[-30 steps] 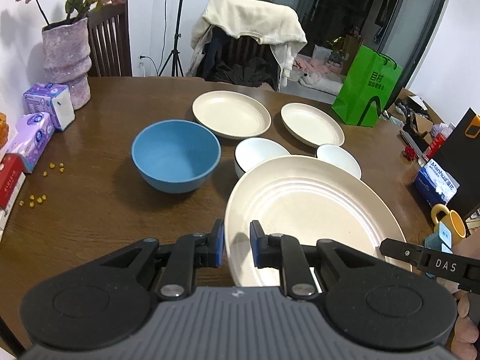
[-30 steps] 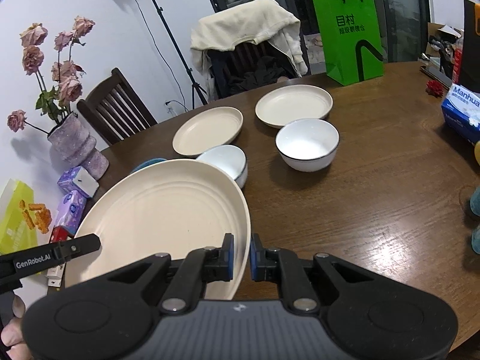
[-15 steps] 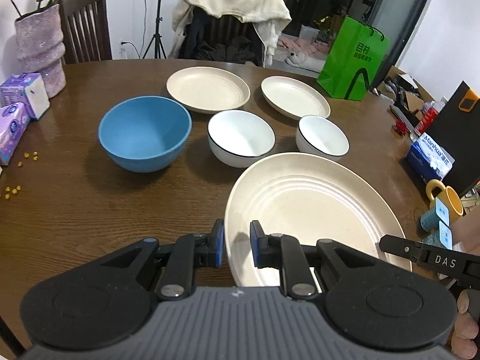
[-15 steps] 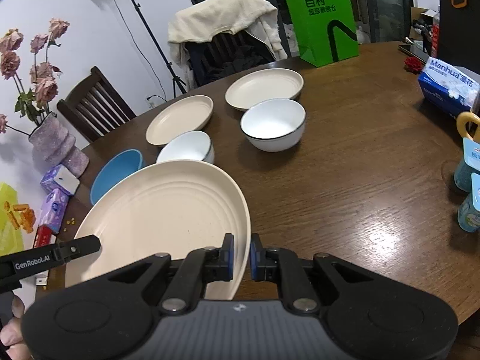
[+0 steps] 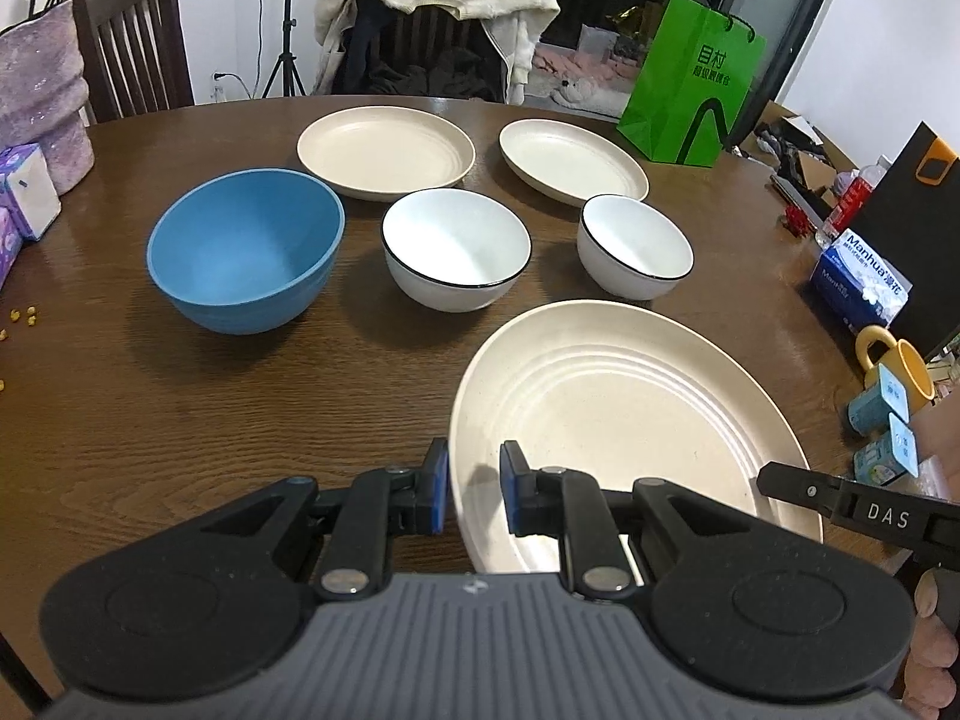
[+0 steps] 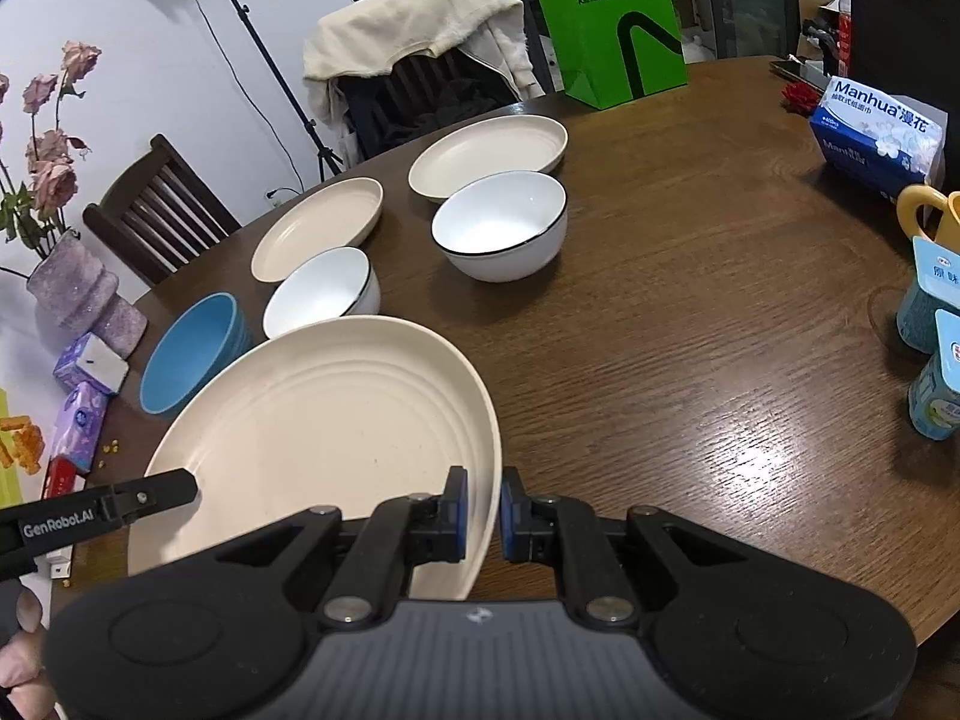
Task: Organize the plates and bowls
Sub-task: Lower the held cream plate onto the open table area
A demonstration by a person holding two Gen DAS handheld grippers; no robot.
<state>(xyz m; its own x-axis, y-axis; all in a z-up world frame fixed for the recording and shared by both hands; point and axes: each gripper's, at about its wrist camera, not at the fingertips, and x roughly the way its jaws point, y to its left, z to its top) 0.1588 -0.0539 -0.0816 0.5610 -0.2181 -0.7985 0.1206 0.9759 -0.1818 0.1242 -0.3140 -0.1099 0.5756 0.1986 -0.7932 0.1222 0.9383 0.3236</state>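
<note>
A large cream plate (image 5: 624,414) (image 6: 324,420) is held over the near part of the wooden table (image 5: 180,408). My left gripper (image 5: 474,495) is shut on its left rim and my right gripper (image 6: 480,510) is shut on its right rim. Beyond it stand a blue bowl (image 5: 246,249) (image 6: 192,351), a white bowl (image 5: 457,249) (image 6: 327,291) and a second white bowl (image 5: 635,246) (image 6: 501,222). Two smaller cream plates (image 5: 386,151) (image 5: 573,161) lie behind the bowls.
A green paper bag (image 5: 690,81) stands at the far edge. A tissue pack (image 5: 858,279), a yellow mug (image 5: 897,369) and small cartons (image 6: 936,324) sit on the right. A vase (image 5: 39,93), tissue packs (image 5: 24,192) and scattered yellow bits (image 5: 21,317) are on the left.
Both grippers have come down with the large plate. The bowls and small plates, partly hidden behind it before, now show in full beyond it.
</note>
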